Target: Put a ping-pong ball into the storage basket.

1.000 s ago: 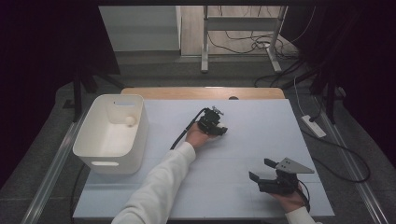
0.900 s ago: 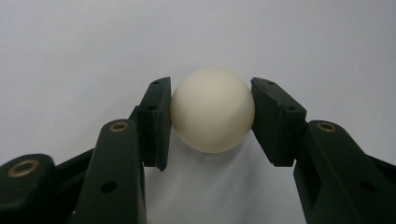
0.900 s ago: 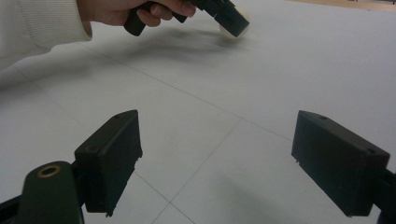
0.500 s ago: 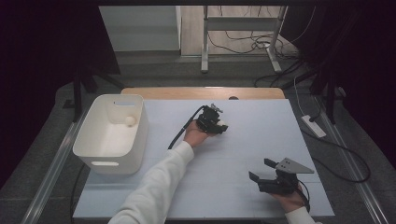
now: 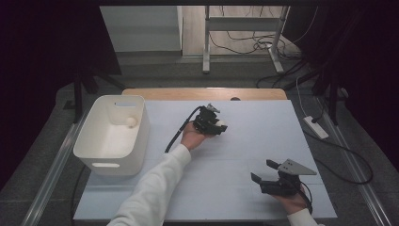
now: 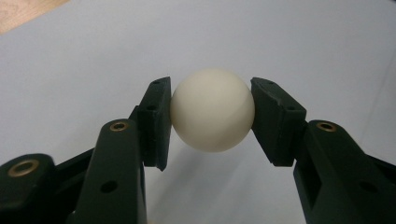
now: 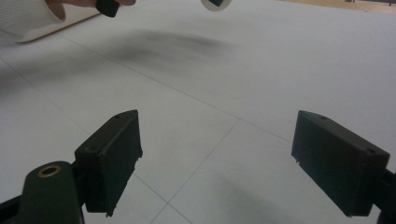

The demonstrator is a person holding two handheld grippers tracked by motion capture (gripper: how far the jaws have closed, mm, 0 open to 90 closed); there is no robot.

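Black fingers (image 6: pixel 156 123) of the left gripper (image 6: pixel 212 116) press on either side of a smooth cream-white plastic ball (image 6: pixel 212 110), pinching it across its widest part; the ball sits clear of the surface below, with its shadow falling underneath. In the high view the left gripper (image 5: pixel 214 125) hangs over the middle of the pale grey tabletop (image 5: pixel 263 117), the ball (image 5: pixel 221 126) showing at its tip, and a white sleeve runs back from the hand toward the bottom edge.

From that grip, the white rectangular plastic bin (image 5: pixel 112 134) lies off to the left, standing on the left part of the tabletop, well apart from the held ball. A second cream-white ball (image 5: pixel 131 121) already rests inside it, near the far right corner. The left hand is much the nearer of the two to the bin, so the carry looks like its job: a sideways move leftward over the bin's near wall, then a release. The ball, being round, has no long axis to line up.

Fingers of the right gripper (image 7: pixel 231 163) stand wide apart with nothing between them, low over the near right part of the tabletop (image 5: pixel 277 181).

No brand, label or writing can be read on any of these things.
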